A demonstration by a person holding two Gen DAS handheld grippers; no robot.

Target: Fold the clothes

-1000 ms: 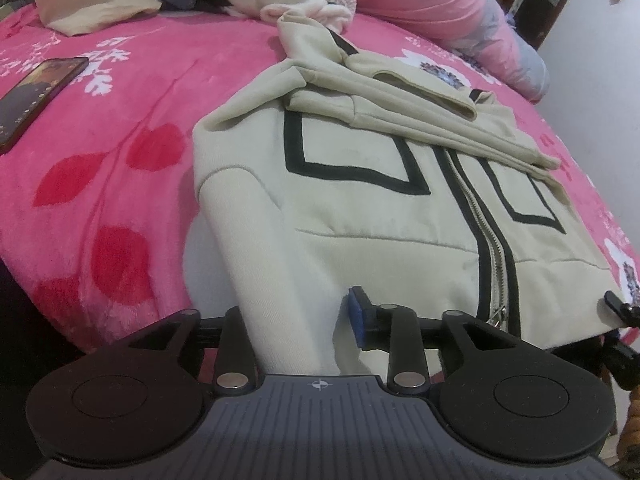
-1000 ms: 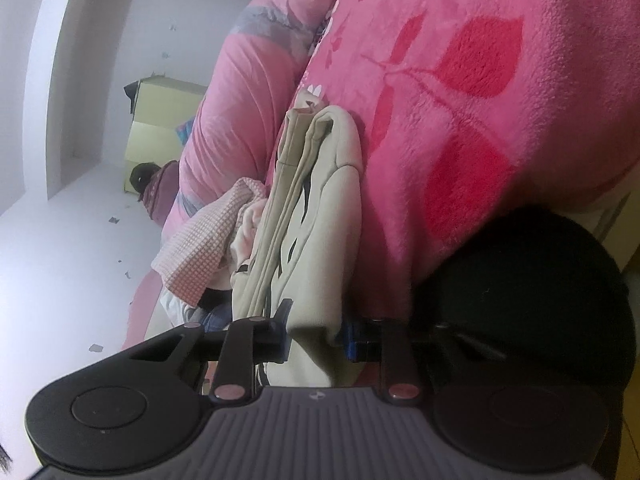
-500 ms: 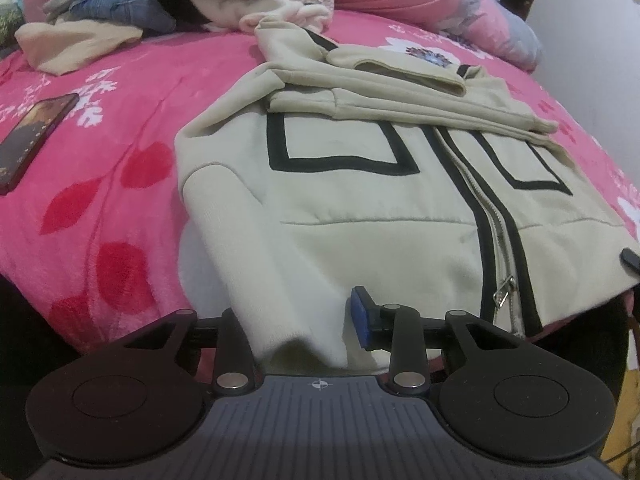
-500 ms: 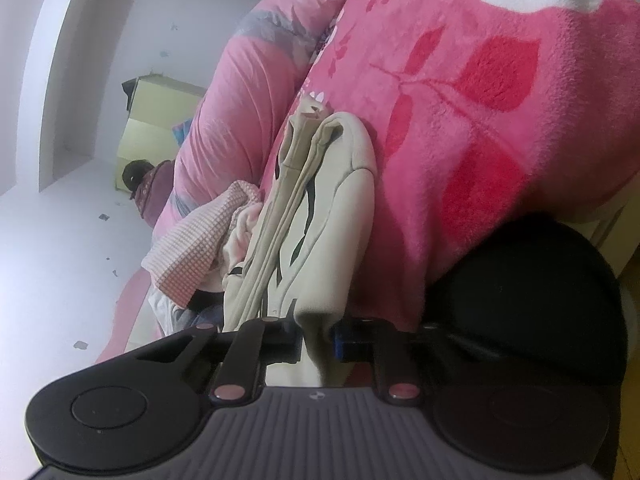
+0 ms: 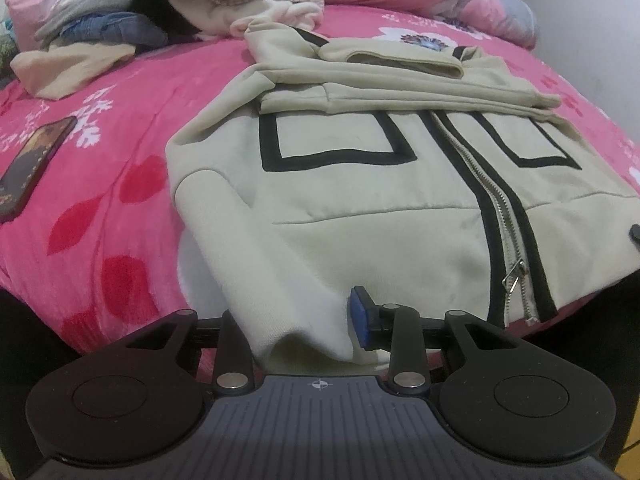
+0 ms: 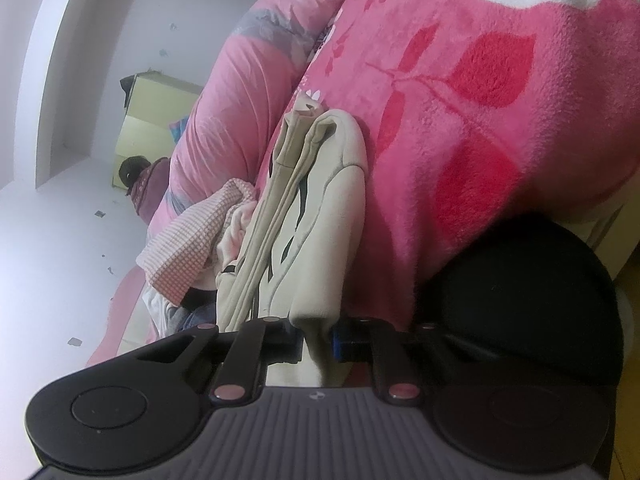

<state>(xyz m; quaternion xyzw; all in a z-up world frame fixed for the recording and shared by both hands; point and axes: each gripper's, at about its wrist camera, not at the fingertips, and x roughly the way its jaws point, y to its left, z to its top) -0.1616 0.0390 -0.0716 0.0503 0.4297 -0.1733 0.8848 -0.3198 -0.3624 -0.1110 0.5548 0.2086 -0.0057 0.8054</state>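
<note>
Cream fabric fills both views: the zip-up jacket [image 5: 360, 184] lies front-up on the pink floral blanket [image 5: 100, 208], its hem hanging toward the bed edge at 6 o'clock and its collar away at 12 o'clock. Both sleeves look already laid across the chest, which suggests the next stage is a fold of the hem up toward the collar.

That reading explains the two grips. The left gripper [image 5: 296, 324] pinches the hem corner at 6 o'clock of its view; cloth bunches between the blue pad and the hidden opposite finger, so the jaws are clamped on the jacket. The right gripper [image 6: 316, 340], rolled onto its side, has its jaws closed tight on the other hem corner [image 6: 320, 304], the fabric squeezed thin between the pads. Holding both corners at once lets the hem rise as one straight edge instead of sagging in the middle.

A phone [image 5: 32, 168] rests at 9 o'clock on the blanket, well apart from the jacket, and a pile of other clothes [image 5: 120, 20] waits at 11 o'clock, clear of the folding area.
</note>
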